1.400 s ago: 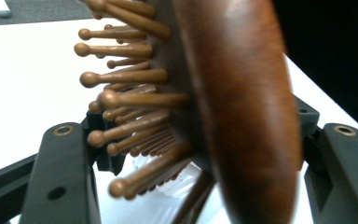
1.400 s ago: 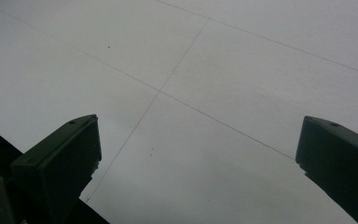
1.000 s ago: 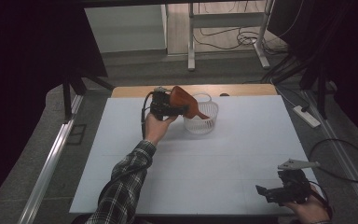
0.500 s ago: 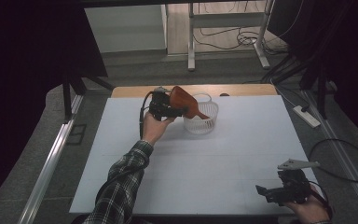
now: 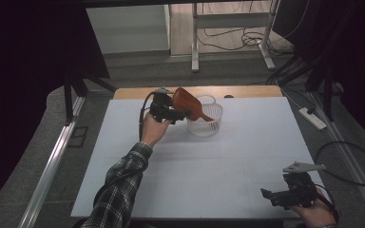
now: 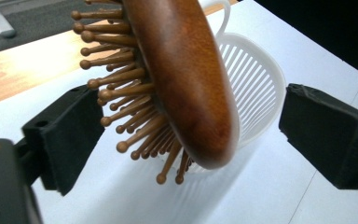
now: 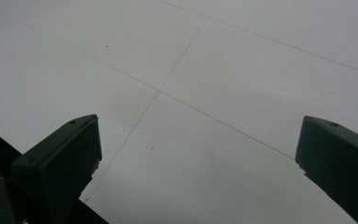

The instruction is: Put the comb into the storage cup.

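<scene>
Left gripper view puts the wooden hairbrush [image 6: 182,79] dead centre, its polished back toward the right jaw and its ball-tipped bristles pointing at the left one. The left gripper [image 6: 186,140] has just been opening its jaws: both black pads stand clear of the wood, with daylight on either side, so the brush sits between them without being pinched. Behind it, toward two o'clock, is the white slatted basket [image 6: 256,88], and the brush's head seems to lean on the basket's near rim.

High view shows what that close shot cannot: the hairbrush [image 5: 190,105] is tilted, its handle dipping down into the white basket [image 5: 207,124] while the broad head sticks up and out toward ten o'clock, beside the left gripper [image 5: 178,114]. The basket stands at the far middle of the white table [image 5: 195,180].

As I read it, the placing is nearly done: the brush is delivered and let go, but it rests propped on the rim and not fully inside. What is left is to draw the left hand back and perhaps nudge the head in.

The right gripper [image 5: 272,195] waits at five o'clock on the table, well apart. Right gripper view shows its jaws spread wide over bare tabletop, holding nothing.
</scene>
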Tool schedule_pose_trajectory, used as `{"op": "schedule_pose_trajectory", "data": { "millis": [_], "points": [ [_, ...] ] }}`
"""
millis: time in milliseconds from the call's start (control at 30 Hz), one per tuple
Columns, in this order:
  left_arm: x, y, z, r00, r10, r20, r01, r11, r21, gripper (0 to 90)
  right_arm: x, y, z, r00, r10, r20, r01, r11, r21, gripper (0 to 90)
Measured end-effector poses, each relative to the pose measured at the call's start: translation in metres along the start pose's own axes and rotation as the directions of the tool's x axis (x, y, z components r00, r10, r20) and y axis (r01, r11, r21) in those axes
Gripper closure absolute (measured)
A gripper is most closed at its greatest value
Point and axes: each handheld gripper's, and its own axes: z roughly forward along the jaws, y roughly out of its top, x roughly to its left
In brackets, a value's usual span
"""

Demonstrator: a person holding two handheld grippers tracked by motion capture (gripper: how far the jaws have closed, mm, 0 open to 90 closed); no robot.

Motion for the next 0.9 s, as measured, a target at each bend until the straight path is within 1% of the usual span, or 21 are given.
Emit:
{"op": "schedule_pose_trajectory", "data": {
  "millis": [33,267,367,567,733,900],
  "points": [
    [-0.001,0.000,-0.001,0.9999,0.010,-0.007,-0.010,1.0000,0.001,6.9,0.000,0.000,0.000,1.0000,0.000,0.000,0.000,1.000,0.000,0.4],
    [-0.004,-0.003,-0.004,0.9989,0.047,-0.010,-0.046,0.9989,0.009,4.4,0.000,0.000,0.000,1.0000,0.000,0.001,0.000,1.000,0.000,0.4],
    [-0.005,-0.004,-0.005,0.9985,0.053,-0.012,-0.053,0.9986,0.003,3.7,0.000,0.000,0.000,1.0000,0.000,0.001,0.000,1.000,0.000,0.4],
    [-0.004,-0.005,-0.010,0.9984,0.054,-0.016,-0.054,0.9986,0.002,2.3,0.000,0.000,0.000,1.0000,0.000,0.003,0.000,1.000,0.000,0.4],
    [-0.004,-0.008,-0.016,0.9957,0.089,-0.026,-0.089,0.9960,0.002,2.5,0.000,0.000,0.000,1.0000,-0.002,0.005,0.002,1.000,-0.001,0.4],
    [-0.002,-0.011,-0.021,0.9951,0.098,-0.017,-0.098,0.9951,-0.016,2.5,0.001,0.000,0.000,1.0000,-0.003,0.006,0.003,1.000,0.000,0.4]
  ]
}}
